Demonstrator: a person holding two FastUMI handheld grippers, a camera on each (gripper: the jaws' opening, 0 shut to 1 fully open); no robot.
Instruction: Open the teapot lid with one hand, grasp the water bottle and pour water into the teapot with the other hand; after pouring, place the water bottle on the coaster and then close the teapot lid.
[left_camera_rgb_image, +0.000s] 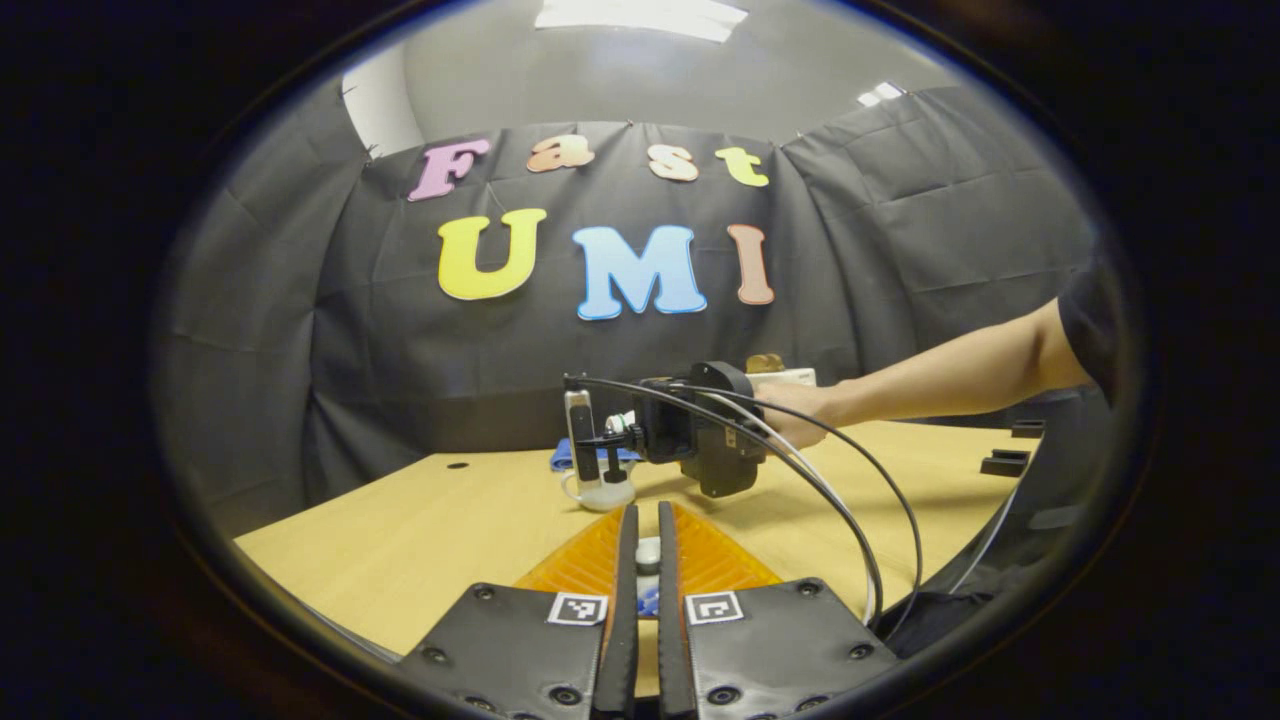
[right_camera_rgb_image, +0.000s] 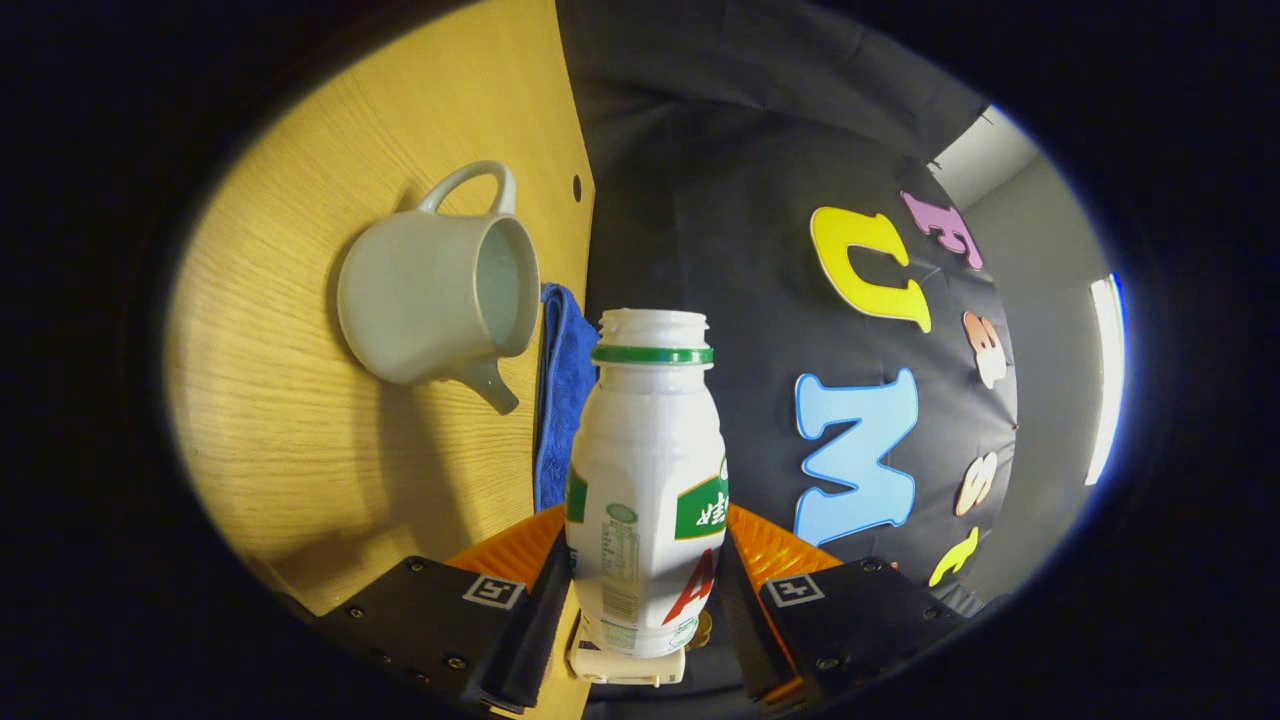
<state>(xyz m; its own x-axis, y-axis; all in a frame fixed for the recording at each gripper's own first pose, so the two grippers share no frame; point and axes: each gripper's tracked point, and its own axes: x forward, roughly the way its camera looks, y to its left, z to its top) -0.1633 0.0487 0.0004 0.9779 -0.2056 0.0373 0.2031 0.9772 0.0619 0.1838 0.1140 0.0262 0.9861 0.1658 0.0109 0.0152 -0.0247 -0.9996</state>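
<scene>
The small pale knobbed teapot lid (left_camera_rgb_image: 648, 553) sits pinched between the left gripper (left_camera_rgb_image: 647, 530) fingers, and little more than a sliver of it shows; its lower part is lost behind them. Farther off, the white ceramic teapot (left_camera_rgb_image: 603, 492) is half covered by the right gripper (left_camera_rgb_image: 600, 440), so its opening cannot be seen from the left gripper view. The folded blue cloth (left_camera_rgb_image: 570, 457) peeks out at its edges. In the right gripper view, the white plastic water bottle with the green neck ring (right_camera_rgb_image: 648, 470) has its base cut by the fingers, and the label print is too small to tell.
</scene>
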